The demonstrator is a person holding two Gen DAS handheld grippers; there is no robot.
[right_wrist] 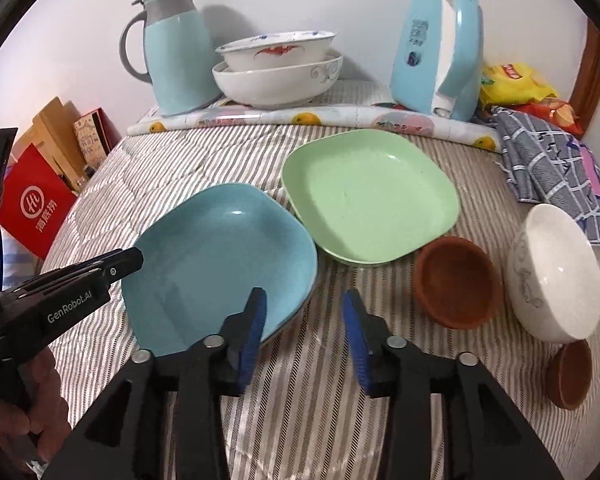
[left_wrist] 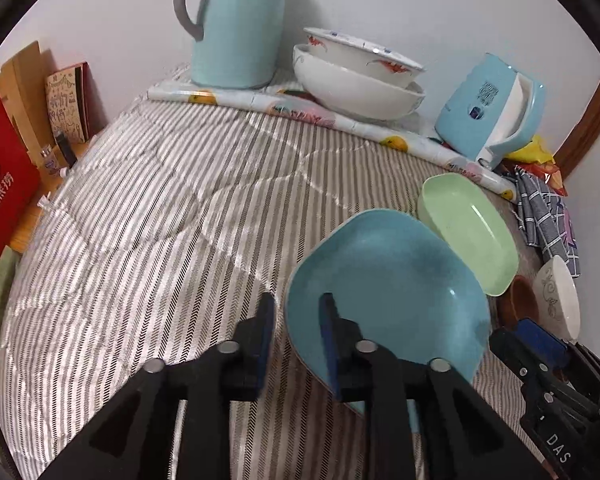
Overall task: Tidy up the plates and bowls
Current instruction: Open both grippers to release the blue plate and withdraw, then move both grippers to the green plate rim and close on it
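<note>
A blue square plate [left_wrist: 388,284] [right_wrist: 220,264] lies on the striped cloth, overlapping a green square plate [left_wrist: 468,228] [right_wrist: 372,196] behind it. My left gripper [left_wrist: 296,320] is open, its jaws straddling the blue plate's left rim; it also shows at the left of the right wrist view [right_wrist: 132,260]. My right gripper [right_wrist: 304,312] is open and empty, just in front of the blue plate's right corner. A brown bowl [right_wrist: 456,280], a white patterned bowl [right_wrist: 552,272] and a second brown bowl [right_wrist: 568,372] sit to the right.
Two stacked white bowls [right_wrist: 276,68], a teal thermos jug [right_wrist: 172,52] and a blue kettle [right_wrist: 440,52] stand at the back by the wall. A checked cloth [right_wrist: 552,164] and snack packets [right_wrist: 512,84] lie at the right. A red bag [right_wrist: 36,204] is at the left.
</note>
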